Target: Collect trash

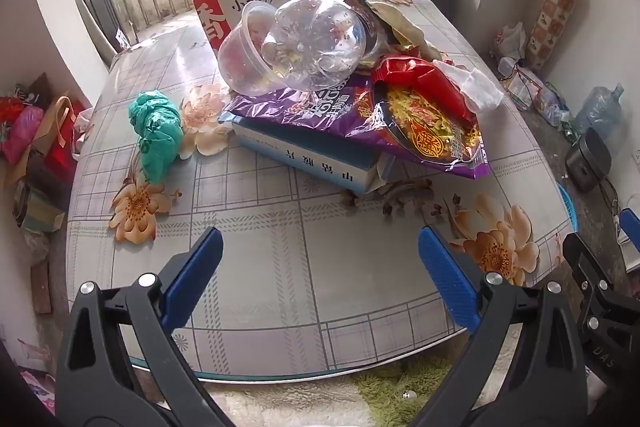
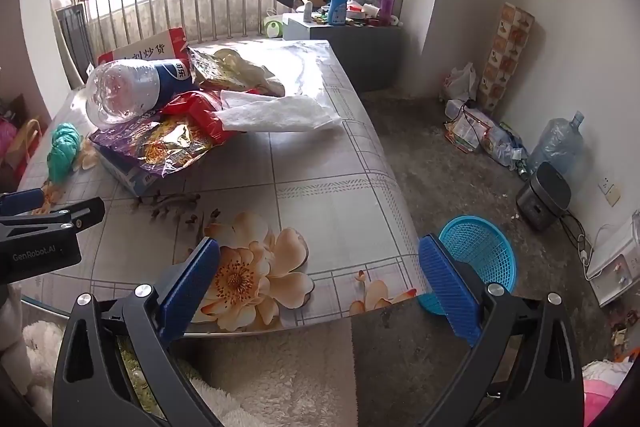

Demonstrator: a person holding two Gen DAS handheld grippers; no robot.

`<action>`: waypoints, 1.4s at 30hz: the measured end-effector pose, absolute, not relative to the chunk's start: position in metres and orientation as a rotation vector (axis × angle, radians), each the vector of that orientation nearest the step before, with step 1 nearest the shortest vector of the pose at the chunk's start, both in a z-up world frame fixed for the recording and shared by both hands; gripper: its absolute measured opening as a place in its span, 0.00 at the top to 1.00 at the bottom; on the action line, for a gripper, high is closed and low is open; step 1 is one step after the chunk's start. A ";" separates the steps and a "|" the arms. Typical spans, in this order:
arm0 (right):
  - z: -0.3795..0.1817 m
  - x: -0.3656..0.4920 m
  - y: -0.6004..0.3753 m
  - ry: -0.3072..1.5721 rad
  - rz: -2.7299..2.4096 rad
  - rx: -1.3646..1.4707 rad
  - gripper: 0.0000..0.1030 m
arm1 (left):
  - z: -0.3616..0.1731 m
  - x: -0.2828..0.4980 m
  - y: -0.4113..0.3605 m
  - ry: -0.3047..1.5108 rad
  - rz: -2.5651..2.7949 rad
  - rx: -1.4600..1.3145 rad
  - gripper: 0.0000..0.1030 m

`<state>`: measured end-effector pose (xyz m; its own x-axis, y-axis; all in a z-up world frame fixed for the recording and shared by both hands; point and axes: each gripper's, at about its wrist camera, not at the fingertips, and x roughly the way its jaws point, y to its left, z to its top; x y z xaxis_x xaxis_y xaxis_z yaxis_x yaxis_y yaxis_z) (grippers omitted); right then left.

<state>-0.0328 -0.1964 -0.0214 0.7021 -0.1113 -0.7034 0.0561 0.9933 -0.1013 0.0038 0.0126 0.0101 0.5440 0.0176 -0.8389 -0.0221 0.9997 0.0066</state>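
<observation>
Left tongs (image 1: 320, 267): spread wide, nothing between the pads, poised over the near edge of the table (image 1: 304, 291). Right tongs (image 2: 320, 275): likewise spread and empty, over the table's near right corner, with the left tool just beside them.

Trash all on the table, well apart from both tongs. Green bag (image 1: 156, 135), balled up, lies alone at the left beside a printed flower. The main heap sits mid-table: clear bottle (image 1: 320, 43) on its side, touching a clear tub (image 1: 244, 59); under them a purple wrapper (image 1: 332, 115) draped over a blue-white box (image 1: 312, 155); red wrapper (image 1: 416, 83) and white plastic sheet (image 2: 280, 115) to the right; tan crumpled wrapper (image 2: 232, 75) behind; a red-and-white carton (image 1: 256, 3) at the back.

Blue basket (image 2: 476, 255) stands on the floor just off the table's right corner. Its visible mesh looks empty, though the right pad hides part of it.

Judgement: collecting appears not yet begun. Nothing gripped, nothing seen binned; every piece remains to move. The basket seems the likely receptacle, unconfirmed.
</observation>
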 end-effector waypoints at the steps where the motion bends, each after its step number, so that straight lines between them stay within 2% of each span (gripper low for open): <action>1: -0.021 -0.032 -0.195 0.791 -0.094 -0.079 0.06 | 0.010 0.002 0.011 0.992 0.025 -0.003 0.09; 42: -0.026 -0.032 -0.197 0.824 -0.101 -0.094 0.06 | 0.004 0.000 0.005 1.000 0.030 0.017 0.09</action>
<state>-0.0322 -0.1973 -0.0262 0.6750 -0.1266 -0.7268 0.0533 0.9910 -0.1231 -0.0002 0.0054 0.0041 0.5402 0.0332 -0.8409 -0.0175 0.9994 0.0282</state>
